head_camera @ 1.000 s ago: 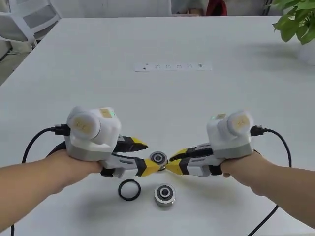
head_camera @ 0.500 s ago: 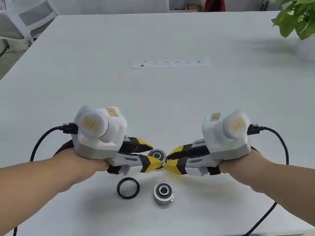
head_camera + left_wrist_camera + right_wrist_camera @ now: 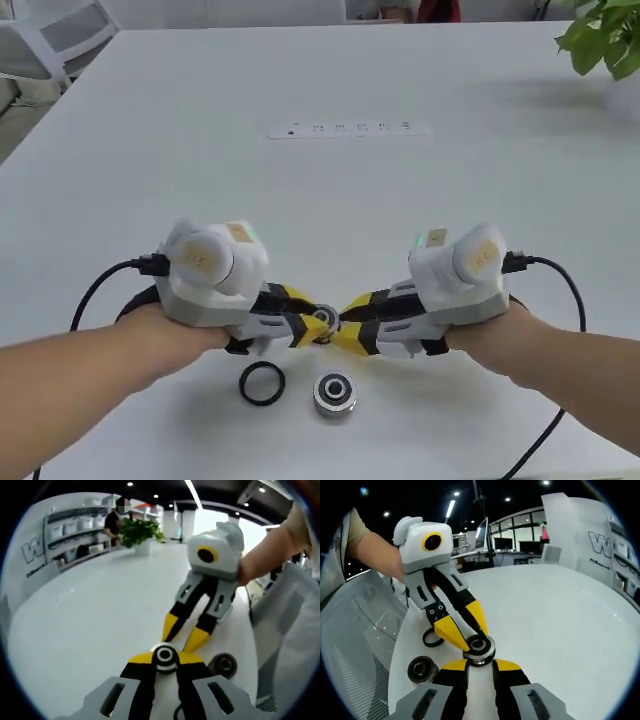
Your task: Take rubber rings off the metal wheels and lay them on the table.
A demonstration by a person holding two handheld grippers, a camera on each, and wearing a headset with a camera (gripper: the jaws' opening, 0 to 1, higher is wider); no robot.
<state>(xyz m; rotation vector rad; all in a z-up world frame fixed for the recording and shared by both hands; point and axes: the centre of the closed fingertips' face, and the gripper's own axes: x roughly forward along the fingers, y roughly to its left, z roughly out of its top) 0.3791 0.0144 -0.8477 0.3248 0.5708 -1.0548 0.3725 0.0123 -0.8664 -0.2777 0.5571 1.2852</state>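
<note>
One metal wheel [image 3: 322, 318] was held over the desk [image 3: 330, 200], pinched by the left gripper [image 3: 166, 656]. The right gripper [image 3: 345, 335] was set at its 3 o'clock, grip not discernible. A loose rubber ring [image 3: 262, 383] lay at 7 o'clock and a second wheel [image 3: 334, 394] at 6.

White desk [image 3: 300, 80], black-and-yellow accents.
Left tool [image 3: 312, 330] and right tool [image 3: 345, 333]: white bodies, black jaws tipped yellow; rubber ring [image 3: 262, 383] black; metal wheel [image 3: 334, 394] silver, dark-centred.

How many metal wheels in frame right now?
2. One wheel sits in the left gripper jaws, with the right gripper tips at it. The other wheel lies on the table nearer the person, beside a loose rubber ring. None looks hidden.
</note>
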